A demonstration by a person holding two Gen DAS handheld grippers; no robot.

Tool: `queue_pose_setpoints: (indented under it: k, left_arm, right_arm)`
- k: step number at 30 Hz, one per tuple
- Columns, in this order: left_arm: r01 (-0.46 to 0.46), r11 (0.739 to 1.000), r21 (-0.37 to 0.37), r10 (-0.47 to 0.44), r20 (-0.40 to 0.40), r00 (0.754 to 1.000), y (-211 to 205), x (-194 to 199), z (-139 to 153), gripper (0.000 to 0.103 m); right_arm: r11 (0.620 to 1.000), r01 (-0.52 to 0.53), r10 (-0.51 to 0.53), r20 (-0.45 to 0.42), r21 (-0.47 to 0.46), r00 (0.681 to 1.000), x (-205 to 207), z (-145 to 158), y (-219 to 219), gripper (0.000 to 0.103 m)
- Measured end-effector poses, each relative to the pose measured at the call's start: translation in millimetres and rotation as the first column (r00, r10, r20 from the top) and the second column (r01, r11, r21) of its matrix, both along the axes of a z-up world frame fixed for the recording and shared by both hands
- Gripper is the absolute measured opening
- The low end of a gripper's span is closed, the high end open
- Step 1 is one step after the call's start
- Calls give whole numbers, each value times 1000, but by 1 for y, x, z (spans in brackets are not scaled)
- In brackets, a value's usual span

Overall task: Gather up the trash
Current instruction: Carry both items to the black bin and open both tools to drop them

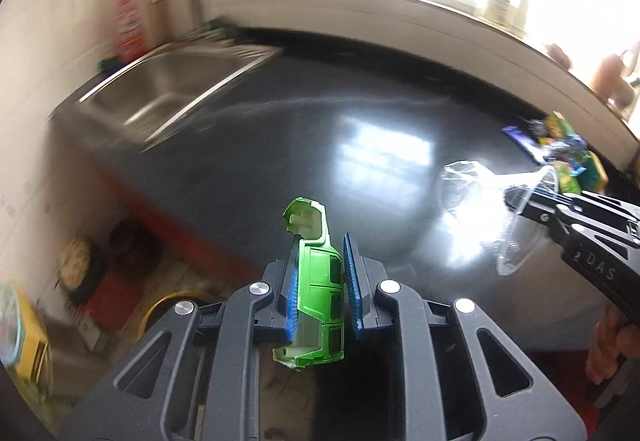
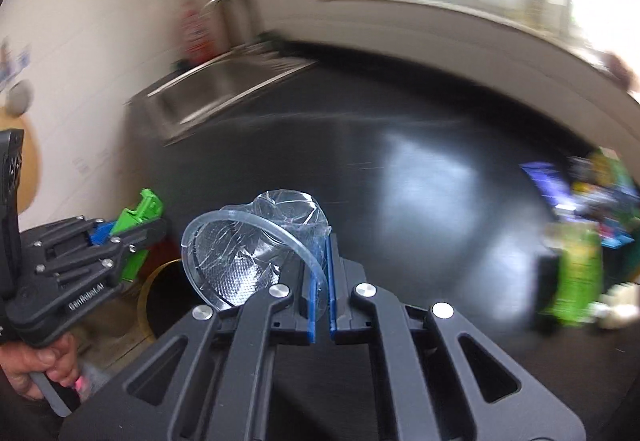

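Note:
My left gripper [image 1: 320,261] is shut on a broken green toy car shell [image 1: 316,293], held above the front left edge of the dark countertop [image 1: 320,129]. It also shows in the right wrist view [image 2: 132,229] at the left. My right gripper [image 2: 322,253] is shut on the rim of a crumpled clear plastic cup [image 2: 256,245], held over the counter's left part. The cup [image 1: 492,209] and right gripper [image 1: 516,201] show at the right of the left wrist view. A pile of colourful wrappers [image 1: 560,149] lies on the counter's far right.
A steel sink [image 1: 172,93] with a tap sits at the counter's far left, a red bottle [image 1: 130,25] behind it. A window sill runs along the back. A yellow-rimmed bin [image 2: 168,297] stands on the floor below the counter's left edge. A green packet [image 2: 576,273] lies at right.

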State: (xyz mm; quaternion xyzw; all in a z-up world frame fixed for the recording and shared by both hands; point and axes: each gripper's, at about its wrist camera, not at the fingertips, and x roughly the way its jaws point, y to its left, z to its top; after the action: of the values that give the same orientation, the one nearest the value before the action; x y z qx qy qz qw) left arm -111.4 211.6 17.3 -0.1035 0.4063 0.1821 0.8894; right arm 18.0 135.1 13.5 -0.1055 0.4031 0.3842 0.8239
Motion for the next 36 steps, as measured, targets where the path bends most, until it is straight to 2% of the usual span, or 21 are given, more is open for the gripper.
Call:
queue_pose_setpoints:
  k: [2,5,8,12,15,18,23,34,36]
  left_arm:
    - [-61,998,-1,61,-10,998,28,-33,-10,19]
    - [-128,992,-11,128,-34,991,63,-74,-31,19]
    - [-176,984,-42,173,-68,983,90,-107,-61,19]
    - [-229,970,-80,221,-100,970,115,-139,-105,19]
    - [-242,960,-137,226,-123,966,131,-151,-145,19]
    - [-236,958,-162,213,-150,966,142,-156,-178,19]
    - [-253,935,-249,211,-186,960,160,-157,-225,19]
    - [-262,924,-277,211,-201,956,172,-157,-249,20]
    - [-269,922,-278,217,-205,954,174,-158,-249,25]
  right_arm:
    - [997,-74,74,-36,10,997,-16,-11,35,5]
    - [980,-199,200,-123,25,972,-50,-37,96,5]
    - [962,-273,271,-168,14,948,-77,-60,138,5]
    - [937,-346,326,-233,-51,916,-102,-108,187,5]
    - [927,-359,322,-268,-104,908,-109,-144,211,5]
    - [926,-350,293,-322,-138,901,-114,-177,233,5]
    - [916,-349,263,-358,-199,896,-113,-215,264,5]
    - [907,-353,251,-378,-228,891,-113,-226,280,5]
    - [907,-352,243,-394,-233,886,-111,-229,282,6]
